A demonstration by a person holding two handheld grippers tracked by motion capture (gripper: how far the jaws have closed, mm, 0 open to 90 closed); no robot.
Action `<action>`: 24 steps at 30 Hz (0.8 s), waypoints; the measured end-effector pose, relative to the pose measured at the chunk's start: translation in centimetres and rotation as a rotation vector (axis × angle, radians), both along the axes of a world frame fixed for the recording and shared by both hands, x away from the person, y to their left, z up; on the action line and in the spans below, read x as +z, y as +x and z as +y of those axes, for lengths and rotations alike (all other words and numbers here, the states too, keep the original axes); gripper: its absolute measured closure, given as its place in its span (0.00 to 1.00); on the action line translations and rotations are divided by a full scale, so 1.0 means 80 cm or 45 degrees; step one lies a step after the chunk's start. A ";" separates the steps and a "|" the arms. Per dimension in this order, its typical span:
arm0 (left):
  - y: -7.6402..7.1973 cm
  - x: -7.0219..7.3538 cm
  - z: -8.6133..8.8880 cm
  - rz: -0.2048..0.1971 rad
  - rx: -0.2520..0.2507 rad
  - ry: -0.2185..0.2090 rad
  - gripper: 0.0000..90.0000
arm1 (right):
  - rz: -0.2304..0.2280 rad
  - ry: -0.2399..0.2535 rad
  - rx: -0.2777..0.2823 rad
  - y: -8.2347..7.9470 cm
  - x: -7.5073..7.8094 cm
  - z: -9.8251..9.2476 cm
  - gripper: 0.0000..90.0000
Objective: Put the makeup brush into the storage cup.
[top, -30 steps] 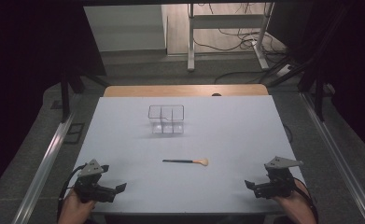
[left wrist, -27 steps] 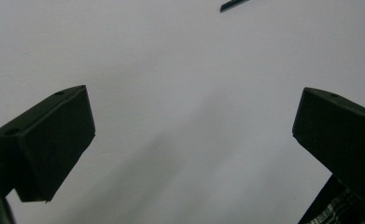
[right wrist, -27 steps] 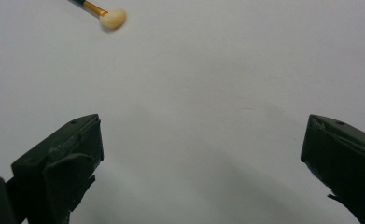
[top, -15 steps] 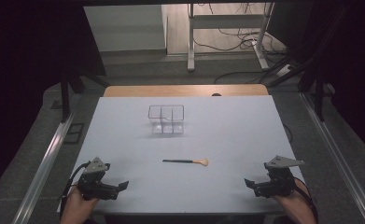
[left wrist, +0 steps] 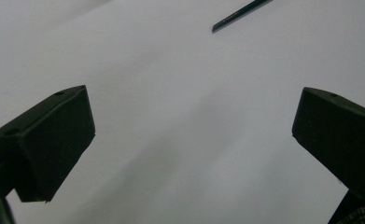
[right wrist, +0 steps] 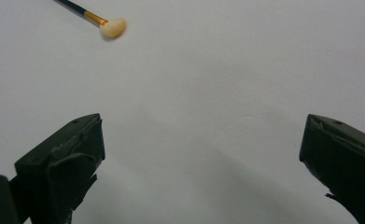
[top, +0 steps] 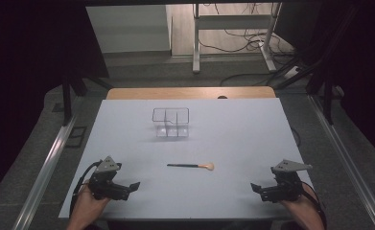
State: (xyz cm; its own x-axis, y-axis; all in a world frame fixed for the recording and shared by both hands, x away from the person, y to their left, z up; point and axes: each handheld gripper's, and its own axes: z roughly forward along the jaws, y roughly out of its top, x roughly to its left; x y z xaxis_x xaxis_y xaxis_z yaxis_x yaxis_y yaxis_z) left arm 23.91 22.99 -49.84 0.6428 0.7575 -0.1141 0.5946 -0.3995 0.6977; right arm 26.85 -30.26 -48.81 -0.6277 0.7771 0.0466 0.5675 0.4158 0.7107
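High view: clear three-compartment container [top: 170, 121] stands toward the table's [top: 242, 129] far edge, nothing visible inside. Brush [top: 191, 166] lies flat mid-table, pale head toward your right. Your left gripper [top: 133, 186] and right gripper [top: 255, 188] rest at the near corners.

Left gripper view: jaws spread wide, empty; the brush's dark handle tip [left wrist: 241, 15] shows.

Right gripper view: jaws likewise apart, holding nothing; gold ferrule and bristle head [right wrist: 113, 27] show.
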 end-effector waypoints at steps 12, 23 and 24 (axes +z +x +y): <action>0.015 0.001 -0.013 0.017 -0.024 0.021 0.00 | -0.004 -0.019 0.010 0.000 0.000 0.001 0.00; 0.028 0.003 -0.025 0.018 -0.085 0.069 0.00 | -0.004 -0.028 0.016 0.000 0.000 -0.001 0.00; 0.030 0.003 -0.027 0.020 -0.087 0.075 0.00 | -0.006 -0.028 0.017 0.000 0.001 -0.001 0.00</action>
